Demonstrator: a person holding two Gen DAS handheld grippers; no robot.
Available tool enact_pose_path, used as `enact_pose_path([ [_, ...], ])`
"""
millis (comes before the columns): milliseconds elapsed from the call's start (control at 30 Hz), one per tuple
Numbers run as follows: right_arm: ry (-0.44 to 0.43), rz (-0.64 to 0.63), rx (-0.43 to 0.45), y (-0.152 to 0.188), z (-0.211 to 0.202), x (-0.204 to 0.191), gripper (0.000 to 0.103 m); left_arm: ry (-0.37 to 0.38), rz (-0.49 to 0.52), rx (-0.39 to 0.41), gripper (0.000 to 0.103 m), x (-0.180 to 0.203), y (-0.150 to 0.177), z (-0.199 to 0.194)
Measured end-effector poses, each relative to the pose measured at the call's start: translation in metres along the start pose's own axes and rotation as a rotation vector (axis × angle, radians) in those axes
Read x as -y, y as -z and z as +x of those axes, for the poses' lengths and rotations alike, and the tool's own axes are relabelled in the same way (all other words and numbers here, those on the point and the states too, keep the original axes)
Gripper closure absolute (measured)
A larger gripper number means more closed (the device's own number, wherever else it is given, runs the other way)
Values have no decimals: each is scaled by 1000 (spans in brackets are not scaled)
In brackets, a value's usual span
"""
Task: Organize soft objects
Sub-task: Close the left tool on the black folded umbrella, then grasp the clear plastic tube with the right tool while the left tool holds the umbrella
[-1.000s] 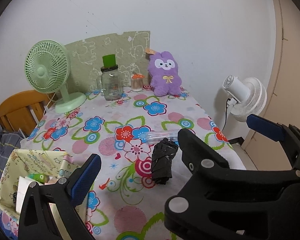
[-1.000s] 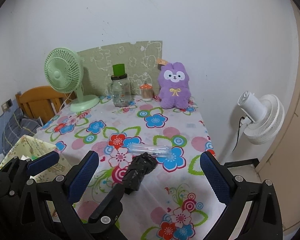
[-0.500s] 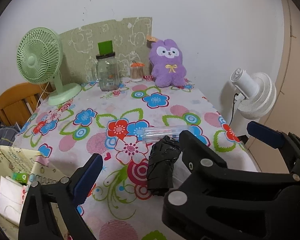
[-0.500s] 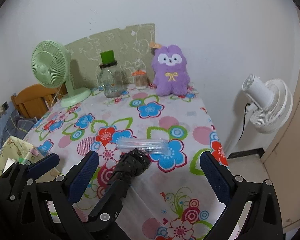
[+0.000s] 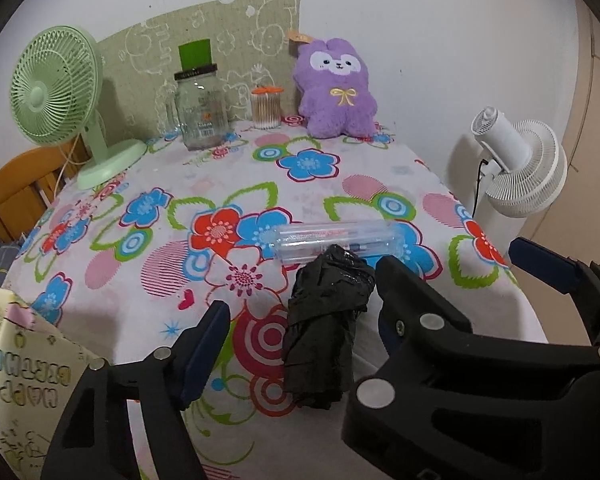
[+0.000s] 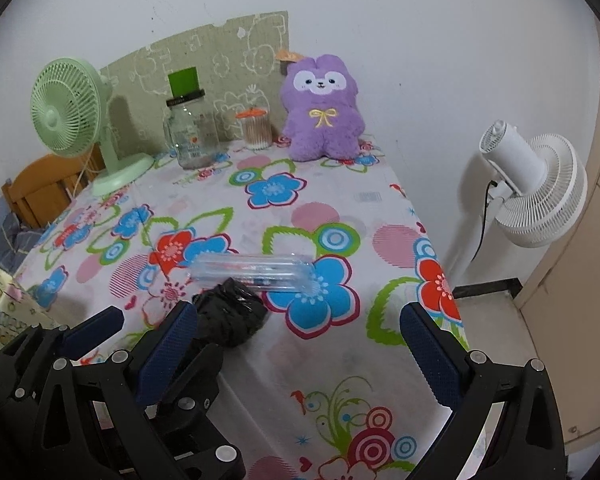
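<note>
From the left wrist, the left gripper has its jaws spread, and they have just been closing. The black rolled bundle lies on the table between them: the blue-padded finger stands apart at the bundle's 9 o'clock, and the other black finger sits just beside it at 3 o'clock. Whether that one touches the bundle I cannot tell; nothing is clamped. At the bundle's 12 o'clock a clear plastic case lies crosswise, touching its far end. Toward 12 o'clock at the table's far edge the purple plush toy sits upright against the wall, with a cotton-swab jar and a glass jar at its 9 o'clock, and a green fan further that way. A white fan stands off the table at 3 o'clock.

From the right wrist, the right gripper has its jaws released and wide, holding nothing. The bundle lies at 10 o'clock from their midpoint, just beyond the left-hand blue pad and outside the gap, with the left gripper's black frame at 8 o'clock. The case rests at the bundle's 1 o'clock. The plush toy is well apart at 12 o'clock.
</note>
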State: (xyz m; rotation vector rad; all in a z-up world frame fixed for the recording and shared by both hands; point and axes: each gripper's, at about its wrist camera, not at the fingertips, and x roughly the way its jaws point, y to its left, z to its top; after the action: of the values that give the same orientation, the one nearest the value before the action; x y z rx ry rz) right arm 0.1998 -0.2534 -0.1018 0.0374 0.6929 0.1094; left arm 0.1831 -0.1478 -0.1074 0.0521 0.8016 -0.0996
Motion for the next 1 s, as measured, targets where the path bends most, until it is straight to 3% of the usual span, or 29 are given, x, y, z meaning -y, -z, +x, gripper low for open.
enact_pose_path([
  [167, 22, -10, -13, 3, 9, 2, 1, 13, -2, -32, 36, 1, 2, 11],
  [333, 22, -8, -37, 4, 16, 3, 1, 6, -19, -76, 54, -3, 4, 22],
  [600, 22, -20, -48, 4, 21, 1, 1, -2, -35, -109, 66, -7, 5, 28],
  [1000, -12, -82, -19, -3, 21, -12, 1, -54, -70, -106, 74, -21, 4, 23],
])
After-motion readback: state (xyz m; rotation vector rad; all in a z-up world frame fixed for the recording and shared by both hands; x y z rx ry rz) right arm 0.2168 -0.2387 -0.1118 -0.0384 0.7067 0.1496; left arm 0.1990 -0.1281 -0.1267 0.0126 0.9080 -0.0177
